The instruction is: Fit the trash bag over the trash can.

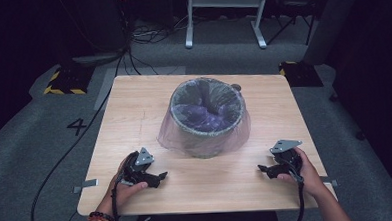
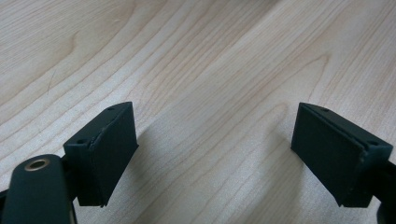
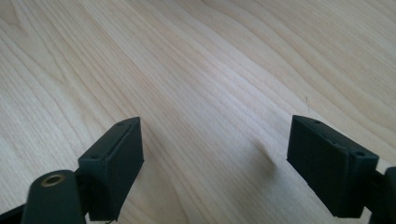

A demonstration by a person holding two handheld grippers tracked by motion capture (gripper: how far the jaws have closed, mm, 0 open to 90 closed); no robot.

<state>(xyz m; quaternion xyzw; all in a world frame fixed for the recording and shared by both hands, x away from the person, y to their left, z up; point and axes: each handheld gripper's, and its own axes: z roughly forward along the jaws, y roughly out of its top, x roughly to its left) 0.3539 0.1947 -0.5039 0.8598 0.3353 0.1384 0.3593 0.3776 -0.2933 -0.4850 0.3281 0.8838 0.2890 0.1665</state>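
Your left gripper and right gripper both sit wide open, holding nothing, low over the near table edge, tips aimed inward. Bagged bin stands upright between and beyond them, long axis vertical, mouth up

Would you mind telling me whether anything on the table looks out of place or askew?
Nothing stands out. The bin stands upright mid-table, its liner folded over the rim and draping loosely down the outside. Both grippers, left and right, are open and empty.
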